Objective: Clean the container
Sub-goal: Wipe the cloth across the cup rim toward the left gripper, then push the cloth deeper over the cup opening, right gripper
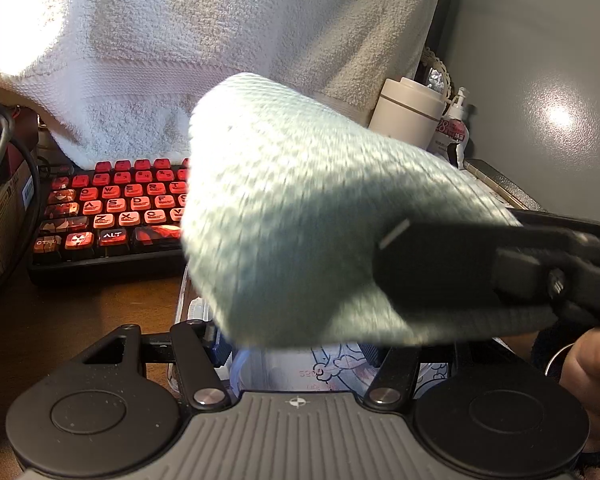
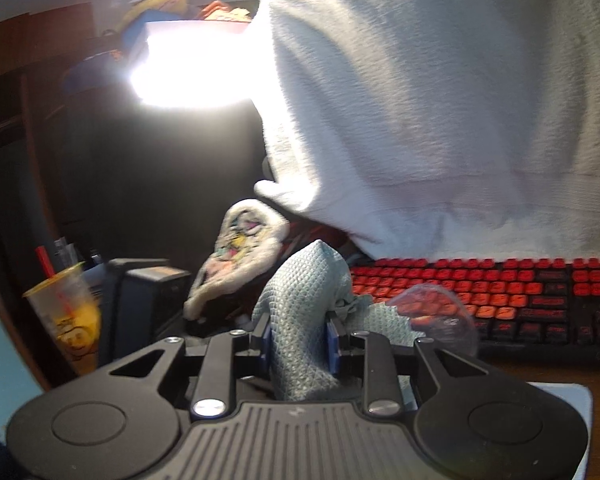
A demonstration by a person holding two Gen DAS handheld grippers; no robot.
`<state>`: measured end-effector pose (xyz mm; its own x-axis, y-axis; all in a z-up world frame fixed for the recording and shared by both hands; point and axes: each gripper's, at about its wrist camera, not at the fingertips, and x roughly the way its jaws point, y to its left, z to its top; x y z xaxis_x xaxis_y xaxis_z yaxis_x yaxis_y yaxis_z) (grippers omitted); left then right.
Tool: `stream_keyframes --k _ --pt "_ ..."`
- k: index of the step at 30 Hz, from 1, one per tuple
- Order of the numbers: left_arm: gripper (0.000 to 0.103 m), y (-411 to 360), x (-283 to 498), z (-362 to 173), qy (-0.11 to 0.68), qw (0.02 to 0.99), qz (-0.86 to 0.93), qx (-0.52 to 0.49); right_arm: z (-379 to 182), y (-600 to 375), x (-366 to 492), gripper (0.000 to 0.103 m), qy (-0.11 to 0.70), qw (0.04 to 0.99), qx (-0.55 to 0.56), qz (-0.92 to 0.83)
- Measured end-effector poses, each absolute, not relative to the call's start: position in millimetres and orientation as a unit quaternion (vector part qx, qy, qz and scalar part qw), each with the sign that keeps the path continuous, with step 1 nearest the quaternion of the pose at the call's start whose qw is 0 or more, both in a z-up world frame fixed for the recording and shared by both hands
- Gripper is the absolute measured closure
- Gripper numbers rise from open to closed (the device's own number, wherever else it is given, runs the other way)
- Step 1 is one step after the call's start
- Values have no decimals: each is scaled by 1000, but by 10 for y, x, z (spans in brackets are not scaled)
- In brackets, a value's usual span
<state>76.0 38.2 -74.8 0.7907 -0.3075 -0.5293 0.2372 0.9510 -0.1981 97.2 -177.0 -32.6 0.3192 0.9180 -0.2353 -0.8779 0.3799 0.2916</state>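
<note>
A light blue waffle-weave cloth fills the middle of the left wrist view, bunched and blurred just above a clear plastic container printed with cartoon figures. My left gripper has its blue pads against the container's sides and holds it low over the desk. My right gripper reaches in from the right with the cloth in its fingers. In the right wrist view my right gripper is shut on the cloth, and the container's clear rim shows just to the right. Most of the container is hidden by the cloth.
A red-and-black keyboard lies on the wooden desk behind the container. A large white towel hangs over it. A white canister and pump bottle stand back right. A yellow drink cup stands left.
</note>
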Motion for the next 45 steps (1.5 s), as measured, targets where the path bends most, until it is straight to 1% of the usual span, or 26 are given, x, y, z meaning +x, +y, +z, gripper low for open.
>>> stream_keyframes --k 5,8,16,18,22,25,27,33,34,41,45 --pt "44 377 759 -750 290 944 -144 -61 -328 -1747 918 78 173 815 42 551" --pt "44 375 760 -750 290 944 -144 -60 -323 -1737 938 81 174 821 42 542" --pt "44 381 763 -755 289 944 -144 -60 -331 -1754 1008 80 179 834 55 519" --pt "44 387 767 -759 289 944 -145 -62 -335 -1758 987 78 177 831 50 525" --pt "44 387 767 -761 290 944 -144 -61 -342 -1755 942 78 173 816 42 549" --pt "44 381 767 -762 289 944 -145 -61 -344 -1741 918 78 168 819 34 547" --pt "44 376 767 -761 289 944 -145 -61 -343 -1736 928 81 167 825 33 540" --pt "44 377 770 -762 289 944 -145 -61 -349 -1753 1016 80 182 829 55 526" --pt "44 380 771 -762 289 944 -145 -61 -352 -1757 1005 78 181 827 53 530" --pt "44 390 772 -763 290 944 -145 -62 -356 -1749 925 78 169 820 34 546" --pt "44 387 772 -762 290 944 -145 -61 -351 -1737 919 81 166 822 29 544"
